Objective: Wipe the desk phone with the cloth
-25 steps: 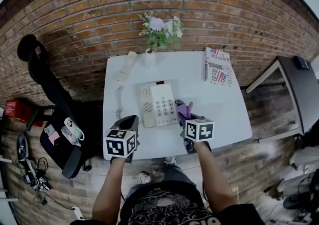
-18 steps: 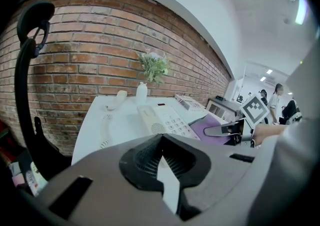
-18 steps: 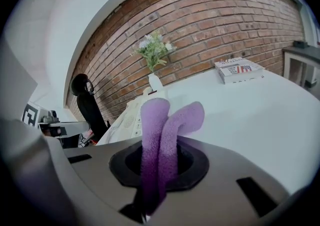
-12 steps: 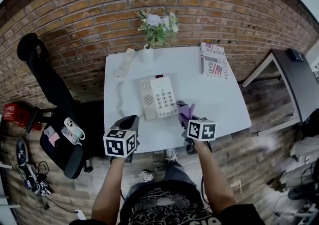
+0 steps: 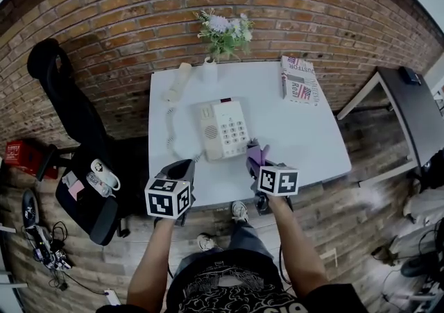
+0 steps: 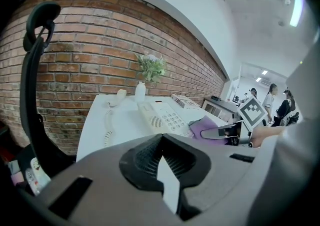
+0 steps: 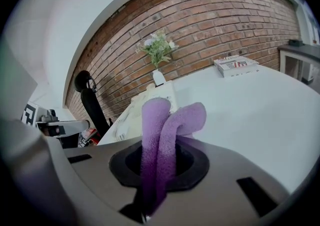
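**Cloth in right claw, phone not touched yet**

Right claw point(image 5: 260, 169) is clamped on the purple cloth point(image 5: 254, 155). In the right gripper view a folded loop of it stands up out of the jaws. Left claw point(image 5: 183, 167) is closed to a sliver with nothing in it, and hangs over the near edge of the surface point(image 5: 305, 141), lower left of centre in the head view.

Desk phone point(image 5: 223, 129) sits mid-frame on the white surface, keypad up. The cloth is just beside its lower right corner and I can't confirm contact. The handset point(image 5: 179, 80) is off the cradle and lies at the upper left of the surface, with the coiled cord point(image 5: 168, 131) running down the phone's left side. The vase of flowers point(image 5: 210, 69) and the magazines point(image 5: 300, 81) are at the far edge, well apart from the phone.

Handling, my read:
- Cloth is soft, light terry. It will flop and drag, so wipe with the loop and keep the pinch low on the fold.
- Phone is rigid, light, smooth plastic and will likely skate on the slick top under a sideways wipe. Brace the body's left edge with the left claw.
- Keys will give under pressure, so go light.
- The cord can snag and tug the handset.
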`<state>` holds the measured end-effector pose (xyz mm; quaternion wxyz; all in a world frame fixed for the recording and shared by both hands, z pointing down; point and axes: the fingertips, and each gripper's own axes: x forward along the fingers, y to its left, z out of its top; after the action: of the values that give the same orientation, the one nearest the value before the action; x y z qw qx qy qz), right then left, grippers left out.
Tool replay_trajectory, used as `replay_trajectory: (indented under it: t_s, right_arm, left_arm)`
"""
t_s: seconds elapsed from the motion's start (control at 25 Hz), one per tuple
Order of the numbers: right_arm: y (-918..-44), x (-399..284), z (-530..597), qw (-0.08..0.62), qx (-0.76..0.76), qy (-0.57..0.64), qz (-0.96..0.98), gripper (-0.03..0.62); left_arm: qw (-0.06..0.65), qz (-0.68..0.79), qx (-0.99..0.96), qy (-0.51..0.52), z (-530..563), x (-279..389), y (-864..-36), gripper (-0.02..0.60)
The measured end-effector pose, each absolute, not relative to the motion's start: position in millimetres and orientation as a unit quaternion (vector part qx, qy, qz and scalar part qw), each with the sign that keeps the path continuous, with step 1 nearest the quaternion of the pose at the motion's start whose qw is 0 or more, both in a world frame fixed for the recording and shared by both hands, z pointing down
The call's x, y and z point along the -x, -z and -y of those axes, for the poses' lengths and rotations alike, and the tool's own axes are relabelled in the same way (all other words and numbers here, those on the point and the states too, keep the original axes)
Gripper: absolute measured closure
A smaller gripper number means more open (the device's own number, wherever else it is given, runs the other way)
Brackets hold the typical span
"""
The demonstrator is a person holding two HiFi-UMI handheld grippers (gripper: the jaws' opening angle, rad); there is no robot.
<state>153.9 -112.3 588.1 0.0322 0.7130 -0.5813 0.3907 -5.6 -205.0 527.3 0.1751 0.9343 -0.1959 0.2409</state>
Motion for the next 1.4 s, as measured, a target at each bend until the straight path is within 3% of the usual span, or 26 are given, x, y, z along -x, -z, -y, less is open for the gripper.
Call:
replay_trajectory:
  t_s: [1.4]
  right_arm:
    - [-598,-36,179,0.067,-0.621,-0.394,0.674,0.546]
  left_arm:
    - [0.194,0.264,-0.915,-0.236,220,86,-536,0.575]
